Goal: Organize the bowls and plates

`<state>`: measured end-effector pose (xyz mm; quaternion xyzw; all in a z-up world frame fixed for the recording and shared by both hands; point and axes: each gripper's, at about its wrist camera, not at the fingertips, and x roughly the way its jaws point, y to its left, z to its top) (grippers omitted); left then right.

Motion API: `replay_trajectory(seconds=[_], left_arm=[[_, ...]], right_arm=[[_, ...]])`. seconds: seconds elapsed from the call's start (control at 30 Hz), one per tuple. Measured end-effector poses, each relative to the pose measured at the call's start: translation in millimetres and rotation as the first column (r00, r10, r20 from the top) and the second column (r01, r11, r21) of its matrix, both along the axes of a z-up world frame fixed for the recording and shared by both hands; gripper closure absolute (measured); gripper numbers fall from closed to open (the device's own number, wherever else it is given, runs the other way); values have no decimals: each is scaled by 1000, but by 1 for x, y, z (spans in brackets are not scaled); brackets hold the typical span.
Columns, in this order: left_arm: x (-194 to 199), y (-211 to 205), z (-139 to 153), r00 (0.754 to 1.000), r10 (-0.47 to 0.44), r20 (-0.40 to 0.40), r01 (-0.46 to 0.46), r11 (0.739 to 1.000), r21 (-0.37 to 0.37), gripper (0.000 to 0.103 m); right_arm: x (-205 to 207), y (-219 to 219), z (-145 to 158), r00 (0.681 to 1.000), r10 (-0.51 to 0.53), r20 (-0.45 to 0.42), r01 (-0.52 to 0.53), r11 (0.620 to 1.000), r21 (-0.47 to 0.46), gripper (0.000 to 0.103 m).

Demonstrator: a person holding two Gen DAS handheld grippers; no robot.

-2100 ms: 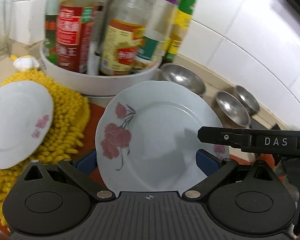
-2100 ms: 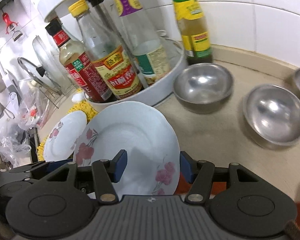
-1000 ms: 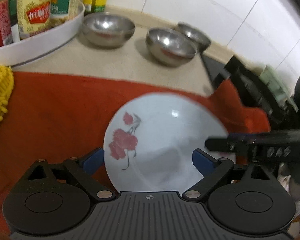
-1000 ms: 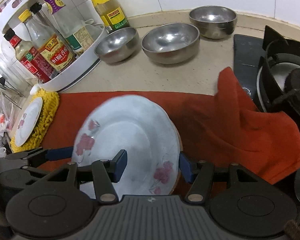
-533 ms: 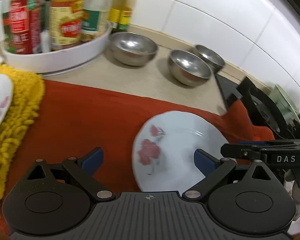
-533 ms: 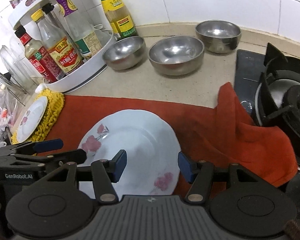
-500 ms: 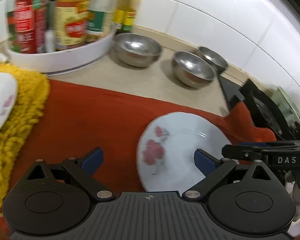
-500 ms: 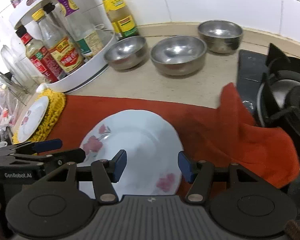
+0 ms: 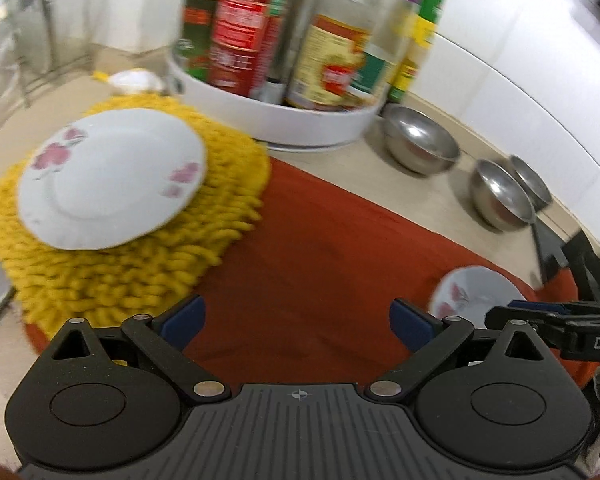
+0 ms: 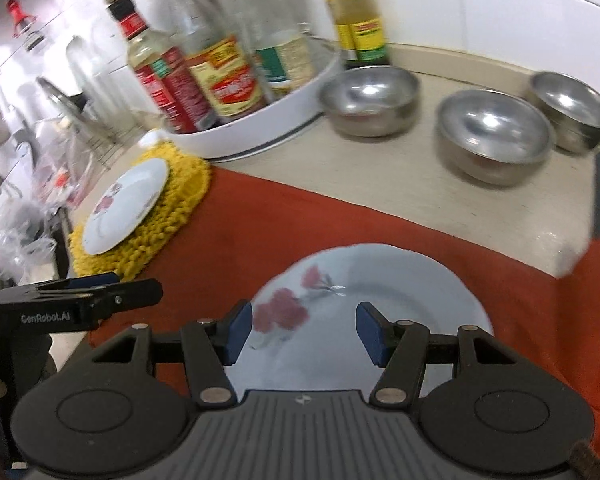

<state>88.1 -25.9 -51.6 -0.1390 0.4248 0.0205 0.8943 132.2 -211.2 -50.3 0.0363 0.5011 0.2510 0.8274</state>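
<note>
Plate with pink flowers lies on a yellow mat at the left of the left wrist view, near the white tray of sauce bottles at the upper middle. Below, the left gripper hangs over a red cloth with its blue pads spread wide and nothing between them. To the right, three steel bowls stand in a row on the counter along the tiled wall. At the lower right of that view a second flowered plate rests on the cloth, just beside the tip of the other tool. In the right wrist view this plate fills the lower middle, lying flat on the cloth, and the right gripper hovers above its near rim with its pads apart, pinching nothing.
</note>
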Motion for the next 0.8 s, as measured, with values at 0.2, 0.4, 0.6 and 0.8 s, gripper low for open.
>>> replay_trajectory(seconds=[0.2,0.4,0.6,0.8], left_arm=[[-2,21,1,999,37,1,-37,999,7,2],[-1,38,4,998,57,3,-57,998,14,2],[-2,56,6,997,75,4,-75,997,19,2],[-5,80,7,994,108,10,-109,994,22,2]], right_arm=[[5,16,-1,1000,30,-7,-30,1000,-4,50],[8,30,-2,999,40,-17,-40,999,-1,49],[15,65,3,996,91,1,-91,996,8,49],[22,111,6,985,169,26,-170,985,11,49]])
